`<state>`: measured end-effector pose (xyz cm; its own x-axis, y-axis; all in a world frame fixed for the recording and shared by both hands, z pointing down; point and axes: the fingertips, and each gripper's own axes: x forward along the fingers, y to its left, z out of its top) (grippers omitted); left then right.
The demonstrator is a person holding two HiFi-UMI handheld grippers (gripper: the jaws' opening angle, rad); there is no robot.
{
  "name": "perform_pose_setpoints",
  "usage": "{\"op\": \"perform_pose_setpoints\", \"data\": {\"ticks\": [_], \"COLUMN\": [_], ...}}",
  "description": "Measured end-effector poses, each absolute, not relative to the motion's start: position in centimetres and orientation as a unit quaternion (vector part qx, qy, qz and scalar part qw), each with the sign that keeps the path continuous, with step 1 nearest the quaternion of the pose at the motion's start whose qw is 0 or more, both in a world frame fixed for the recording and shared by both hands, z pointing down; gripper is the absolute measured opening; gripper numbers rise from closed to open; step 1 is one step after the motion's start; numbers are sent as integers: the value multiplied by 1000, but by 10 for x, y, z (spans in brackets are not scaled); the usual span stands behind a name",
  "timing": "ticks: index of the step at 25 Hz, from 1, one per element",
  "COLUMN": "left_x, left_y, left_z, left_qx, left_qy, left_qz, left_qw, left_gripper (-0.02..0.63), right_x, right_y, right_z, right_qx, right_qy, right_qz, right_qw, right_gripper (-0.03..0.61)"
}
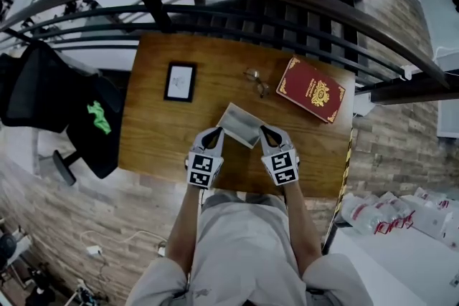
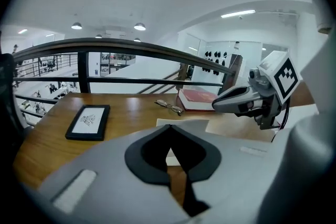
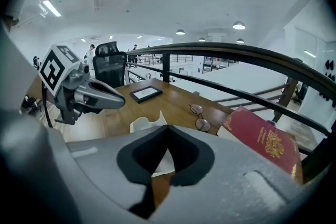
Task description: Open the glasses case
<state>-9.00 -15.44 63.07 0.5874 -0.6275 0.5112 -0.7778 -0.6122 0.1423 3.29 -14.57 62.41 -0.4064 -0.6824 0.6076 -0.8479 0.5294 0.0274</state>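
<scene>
R gripper (image 1: 268, 132), L gripper (image 1: 215, 134) nip glasses case (image 1: 242, 124) ends, long axis crosswise

Person in a pale grey short-sleeved top (image 1: 244, 247); left gripper (image 1: 214, 133) and right gripper (image 1: 267, 132) both grey; each bearing a black-and-white square-marker cube (image 1: 204, 170).

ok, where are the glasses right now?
Head view: glasses lie on the table, between black frame at left and red book at right, just beyond the glasses case.
</scene>
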Motion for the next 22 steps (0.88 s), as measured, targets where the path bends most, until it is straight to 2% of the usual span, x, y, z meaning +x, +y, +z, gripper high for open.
{"op": "perform_pose_setpoints", "data": {"ticks": [22], "left_x": [-86], "left_y": [-143], "left_z": [610], "left_qx": [891], "left_qy": [-374], "left_qz": [204], "left_qw": [155], "left_gripper": [20], "right_x": [28], "right_y": [-122], "right_z": [610], "right_qx": [485], "right_qy": [-816], "right_qz": [143], "right_qw": [280], "right_gripper": [2]}}
